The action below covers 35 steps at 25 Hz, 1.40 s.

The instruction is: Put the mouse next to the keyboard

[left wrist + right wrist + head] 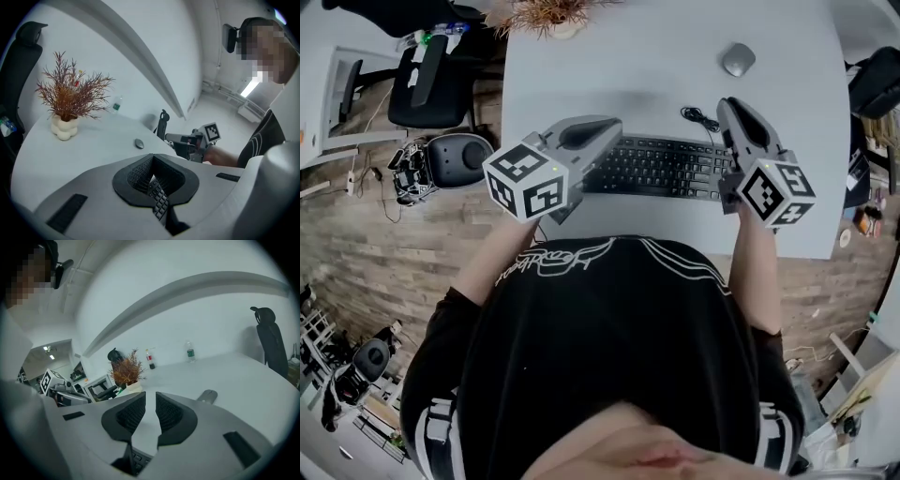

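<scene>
A grey mouse [737, 59] lies at the far right of the white desk [656, 56], well beyond the black keyboard [661, 169] at the near edge. My left gripper [614, 127] hovers over the keyboard's left end, jaws shut on nothing. My right gripper [727, 105] hovers over its right end, also shut and empty, with the mouse a short way ahead of it. In the left gripper view, the mouse [139, 143] sits far off past the gripper [152, 159], with keys [159, 199] showing below. In the right gripper view, the mouse [207, 396] lies just right of the gripper [150, 401].
A dried plant in a white vase [548, 14] stands at the desk's far left edge. The keyboard's black cable [701, 117] coils behind its right end. Office chairs [431, 80] stand on the wooden floor to the left. Two bottles [190, 352] stand at the desk's far side.
</scene>
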Motion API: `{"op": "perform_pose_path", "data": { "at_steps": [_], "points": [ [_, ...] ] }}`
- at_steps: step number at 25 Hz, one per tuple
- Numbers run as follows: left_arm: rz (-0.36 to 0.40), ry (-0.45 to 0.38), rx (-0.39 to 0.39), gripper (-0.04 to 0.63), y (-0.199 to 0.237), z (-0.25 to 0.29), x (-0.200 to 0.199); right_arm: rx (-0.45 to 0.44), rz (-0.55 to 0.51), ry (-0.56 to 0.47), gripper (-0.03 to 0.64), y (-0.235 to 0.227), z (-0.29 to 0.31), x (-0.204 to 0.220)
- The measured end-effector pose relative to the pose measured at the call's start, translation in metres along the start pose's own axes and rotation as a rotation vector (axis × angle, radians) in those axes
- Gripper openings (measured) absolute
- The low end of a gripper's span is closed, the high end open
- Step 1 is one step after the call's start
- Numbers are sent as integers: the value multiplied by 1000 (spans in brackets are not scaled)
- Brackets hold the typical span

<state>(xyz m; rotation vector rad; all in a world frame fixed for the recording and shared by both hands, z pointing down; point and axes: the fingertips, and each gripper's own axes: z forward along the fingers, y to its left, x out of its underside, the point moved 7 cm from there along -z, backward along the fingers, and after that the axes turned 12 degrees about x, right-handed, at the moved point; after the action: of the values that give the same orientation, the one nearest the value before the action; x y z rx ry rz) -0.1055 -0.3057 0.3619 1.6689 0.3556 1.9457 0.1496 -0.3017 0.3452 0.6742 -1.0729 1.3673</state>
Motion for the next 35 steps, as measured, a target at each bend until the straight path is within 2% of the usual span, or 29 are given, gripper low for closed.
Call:
{"op": "perform_pose_path", "data": {
  "at_steps": [1,3,11,17,23,27,35],
  "points": [
    [-5,7,6,8,5,1,-1,21,-4,4,39,-4,6,0],
    [-19,13,21,8,16,1,-3,63,-25,20,127,-10,18,0],
    [-81,23,66,8,50,7,-5,301,-33,64,231,-48,72,3],
    [-113,49,51,8,75,2,4,461,-1,86,272,-80,108,5],
    [-150,60,23,8,97,-3,13,580,0,149,288,-108,147,25],
    [-167,70,13,8,103,-5,19,596,23,173,297,-118,167,35],
    [-143,107,16,8,106,-1,26,689,75,236,310,-138,184,49]
  ]
}}
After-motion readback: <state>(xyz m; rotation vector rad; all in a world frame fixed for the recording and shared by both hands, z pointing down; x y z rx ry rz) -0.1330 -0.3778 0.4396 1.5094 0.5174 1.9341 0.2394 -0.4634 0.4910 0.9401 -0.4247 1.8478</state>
